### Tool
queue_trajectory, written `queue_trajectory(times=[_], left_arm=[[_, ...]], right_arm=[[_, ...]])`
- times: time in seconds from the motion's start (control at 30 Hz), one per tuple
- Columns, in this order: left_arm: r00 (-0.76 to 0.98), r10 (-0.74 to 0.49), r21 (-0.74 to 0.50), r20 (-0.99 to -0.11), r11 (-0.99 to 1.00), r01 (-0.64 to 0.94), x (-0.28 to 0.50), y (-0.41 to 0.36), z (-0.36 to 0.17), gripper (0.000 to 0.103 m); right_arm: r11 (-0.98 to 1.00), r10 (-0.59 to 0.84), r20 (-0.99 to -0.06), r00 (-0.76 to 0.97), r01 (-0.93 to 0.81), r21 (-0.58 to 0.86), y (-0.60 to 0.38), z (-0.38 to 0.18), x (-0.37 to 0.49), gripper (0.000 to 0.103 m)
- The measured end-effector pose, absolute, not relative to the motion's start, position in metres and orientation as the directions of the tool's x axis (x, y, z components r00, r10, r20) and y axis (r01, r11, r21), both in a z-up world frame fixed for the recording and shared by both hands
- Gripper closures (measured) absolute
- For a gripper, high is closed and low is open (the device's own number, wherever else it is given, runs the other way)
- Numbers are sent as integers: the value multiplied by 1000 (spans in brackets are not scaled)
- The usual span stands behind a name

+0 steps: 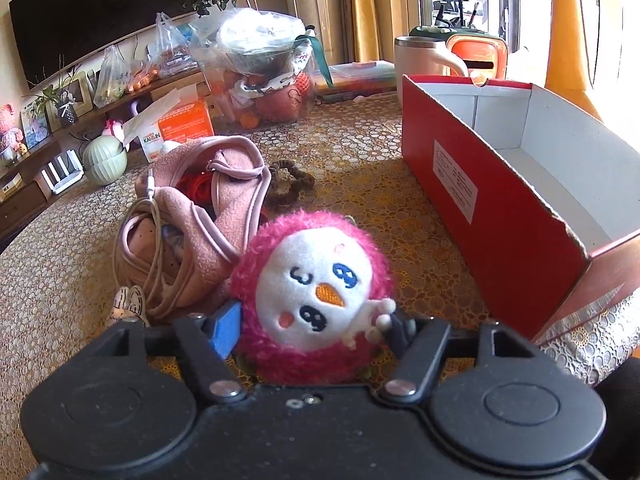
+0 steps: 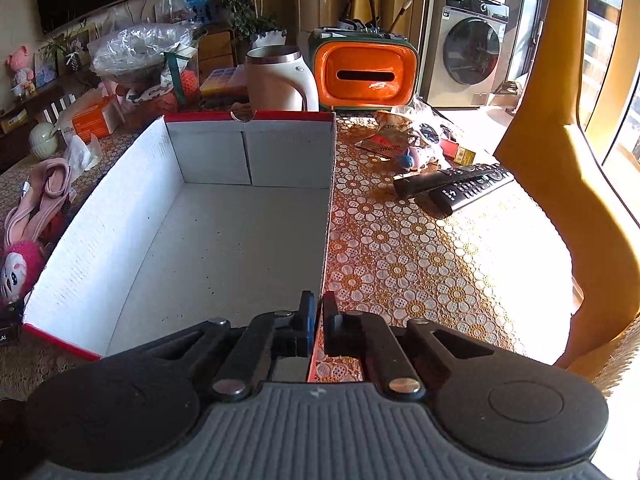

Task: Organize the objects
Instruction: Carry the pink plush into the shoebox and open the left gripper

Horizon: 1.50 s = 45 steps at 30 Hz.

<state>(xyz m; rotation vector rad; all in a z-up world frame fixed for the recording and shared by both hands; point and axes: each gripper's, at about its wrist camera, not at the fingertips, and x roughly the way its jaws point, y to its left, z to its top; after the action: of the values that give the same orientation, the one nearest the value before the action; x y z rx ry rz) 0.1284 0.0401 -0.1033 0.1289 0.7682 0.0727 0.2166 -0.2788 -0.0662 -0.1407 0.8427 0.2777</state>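
The round, fuzzy magenta plush toy (image 1: 316,300) has a white embroidered face: one winking eye, one blue starred eye, an orange beak, pink cheek spots and an open dark mouth, with small white stubs at its side. It sits on the gold-and-white floral lace tablecloth (image 1: 380,148), just left of the red cardboard box with the white inside (image 1: 500,216), and lies between the fingers of the left gripper (image 1: 314,326). The blue pad (image 1: 226,332) and the dark finger opposite sit against its fur, the jaws moderately spread around it; whether they press firmly I cannot tell.

Touching the toy on the side away from the box is a pink fleece bag (image 1: 208,216) with a pale coiled cable (image 1: 150,248); a brown scrunchie (image 1: 290,182) lies beyond it.

The right gripper (image 2: 316,322) pinches the box's near right wall, jaws nearly together on the cardboard edge. The box floor is bare, its four walls upright, the top open. Right of the box a wide stretch of cloth lies free up to two black remote controls (image 2: 454,186). Behind the box stand a cream kettle (image 2: 278,80) and an orange tissue holder (image 2: 364,76).
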Motion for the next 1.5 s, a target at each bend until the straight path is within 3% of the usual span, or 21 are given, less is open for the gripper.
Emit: queue_trajectory(times=[0.33, 0.8, 1.1, 1.5], left_arm=[[745, 75, 136, -662, 991, 20, 112, 30, -55, 36], [744, -122, 109, -657, 961, 254, 156, -43, 5, 36], [673, -143, 128, -726, 933, 336, 197, -91, -11, 36], [499, -105, 107, -860, 920, 378, 256, -127, -77, 36]], right_arm=[[953, 205, -748, 632, -304, 4, -281, -66, 217, 99], [951, 219, -744, 631, -310, 17, -283, -63, 219, 99], [939, 239, -751, 616, -343, 18, -286, -66, 222, 99], [930, 259, -757, 601, -366, 28, -289, -66, 224, 99]])
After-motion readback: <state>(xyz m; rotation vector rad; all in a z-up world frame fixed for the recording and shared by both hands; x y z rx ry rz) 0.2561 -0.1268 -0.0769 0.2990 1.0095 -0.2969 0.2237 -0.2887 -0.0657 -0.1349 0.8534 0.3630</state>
